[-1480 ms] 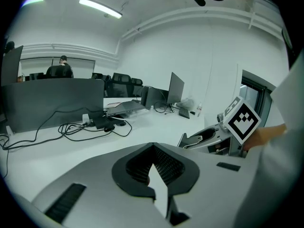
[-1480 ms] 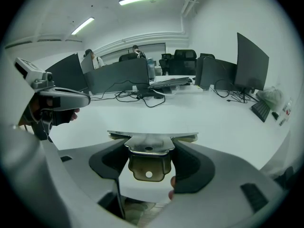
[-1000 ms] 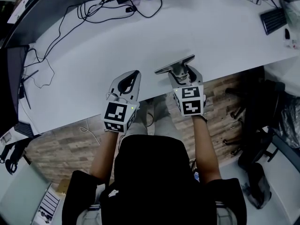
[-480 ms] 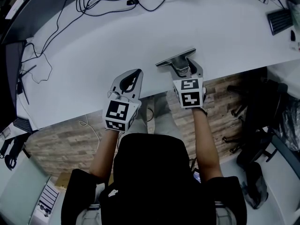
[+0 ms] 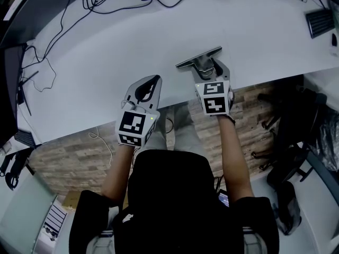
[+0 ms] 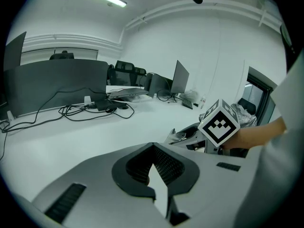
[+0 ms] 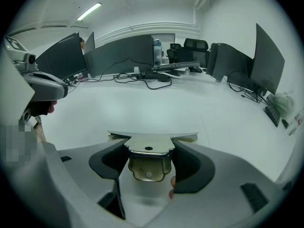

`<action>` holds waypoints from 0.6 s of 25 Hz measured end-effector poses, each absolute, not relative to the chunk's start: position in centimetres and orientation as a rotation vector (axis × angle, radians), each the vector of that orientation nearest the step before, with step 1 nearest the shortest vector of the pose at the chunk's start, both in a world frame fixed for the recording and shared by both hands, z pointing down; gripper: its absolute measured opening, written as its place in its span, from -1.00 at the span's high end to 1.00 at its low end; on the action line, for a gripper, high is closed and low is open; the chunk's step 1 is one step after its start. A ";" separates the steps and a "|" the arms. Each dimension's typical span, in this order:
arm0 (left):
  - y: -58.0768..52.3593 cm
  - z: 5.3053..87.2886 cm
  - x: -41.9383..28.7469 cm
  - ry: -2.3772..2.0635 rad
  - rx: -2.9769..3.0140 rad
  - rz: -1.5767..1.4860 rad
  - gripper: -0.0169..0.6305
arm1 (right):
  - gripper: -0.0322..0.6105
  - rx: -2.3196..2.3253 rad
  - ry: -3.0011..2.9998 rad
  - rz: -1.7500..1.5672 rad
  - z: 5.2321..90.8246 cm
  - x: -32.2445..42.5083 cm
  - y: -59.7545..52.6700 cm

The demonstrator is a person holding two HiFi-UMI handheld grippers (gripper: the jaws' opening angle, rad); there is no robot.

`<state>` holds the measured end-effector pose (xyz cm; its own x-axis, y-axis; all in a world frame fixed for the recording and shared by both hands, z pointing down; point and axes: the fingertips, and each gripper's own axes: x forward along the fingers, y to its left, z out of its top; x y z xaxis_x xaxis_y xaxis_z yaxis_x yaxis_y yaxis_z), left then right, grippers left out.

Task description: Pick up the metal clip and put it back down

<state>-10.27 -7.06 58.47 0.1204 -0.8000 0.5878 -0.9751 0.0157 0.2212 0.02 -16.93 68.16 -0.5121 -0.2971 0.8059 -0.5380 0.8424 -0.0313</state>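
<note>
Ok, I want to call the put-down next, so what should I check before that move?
1. The metal clip is gripped in the right gripper: ok, the jaws are closed on its handle from both sides.
2. Clip held level: ok, its wide bar looks roughly horizontal in the right gripper view.
3. Clip over the table, not past its front edge: ok, though it is close to the edge.
4. Clip lifted or touching the surface: cannot tell.
5. Landing spot ahead is bare: ok, the cables lie far back.
6. Left gripper out of the way: ok, it is shut, empty and off to the side.
</note>
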 end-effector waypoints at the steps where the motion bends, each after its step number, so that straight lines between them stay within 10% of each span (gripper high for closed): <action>1: -7.1 58.5 -10.4 -1.723 1.818 0.386 0.92 | -0.04 0.609 -2.141 0.348 68.2 0.0 -17.0; 15: -6.5 59.8 -9.8 -1.716 1.806 0.397 0.92 | -0.04 0.614 -2.157 0.358 69.0 -0.3 -16.9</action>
